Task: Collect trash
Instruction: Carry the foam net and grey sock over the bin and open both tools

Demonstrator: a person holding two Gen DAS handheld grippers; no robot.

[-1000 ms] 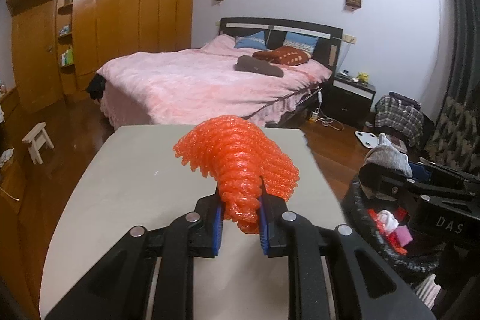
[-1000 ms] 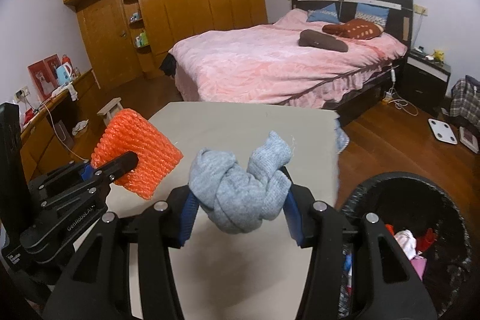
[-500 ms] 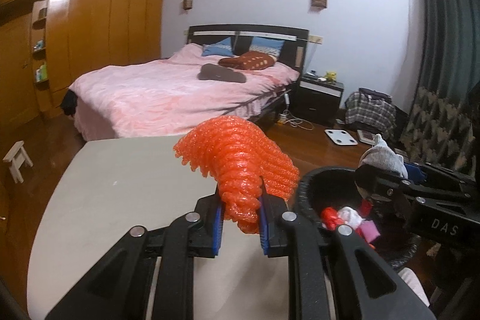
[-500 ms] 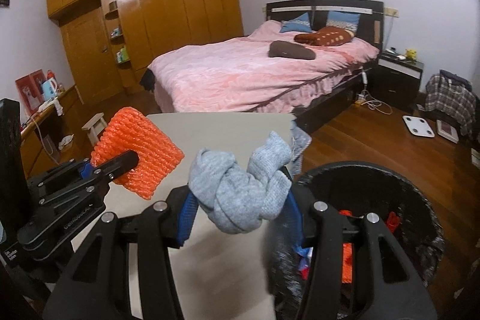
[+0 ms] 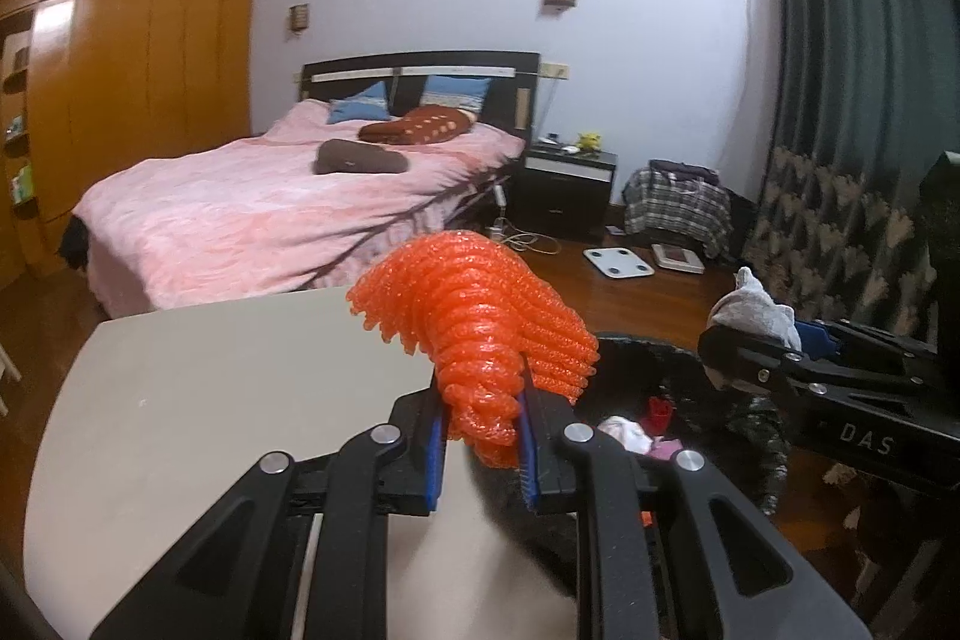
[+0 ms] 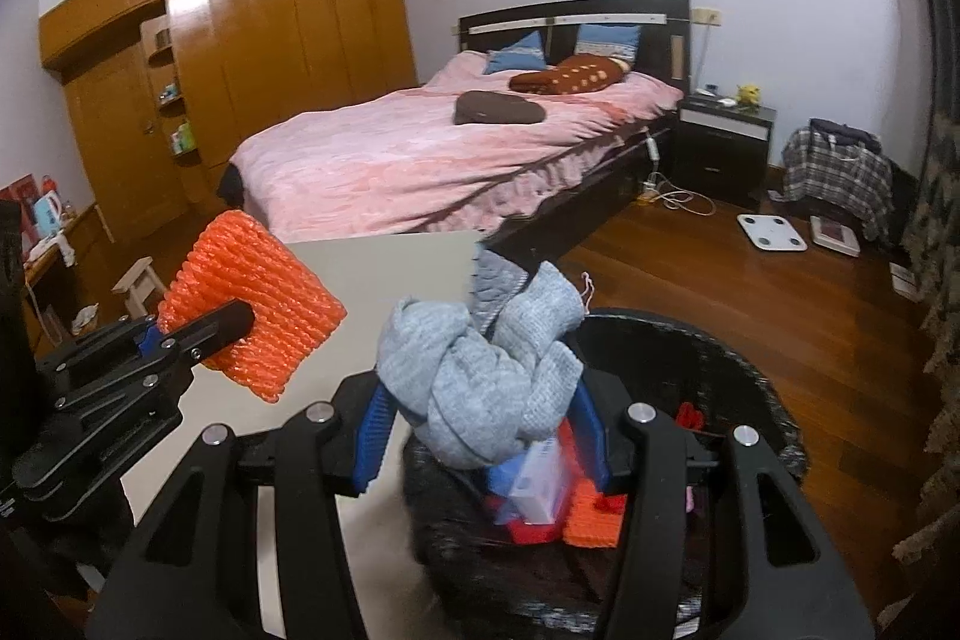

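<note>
Left gripper (image 5: 483, 451) jaws clamped narrow on orange foam net (image 5: 480, 334); right gripper (image 6: 480, 436) jaws half-apart, gripping knotted grey sock (image 6: 480, 370).

Orange foam net (image 5: 480, 334), grey knit cloth (image 6: 480, 376)

The beige rounded tabletop (image 5: 210, 400) looks bare; right beside it a black trash bin (image 6: 738, 388) sits on the reddish wooden floor (image 6: 690, 268), which also carries a white bathroom scale (image 6: 770, 232).
</note>
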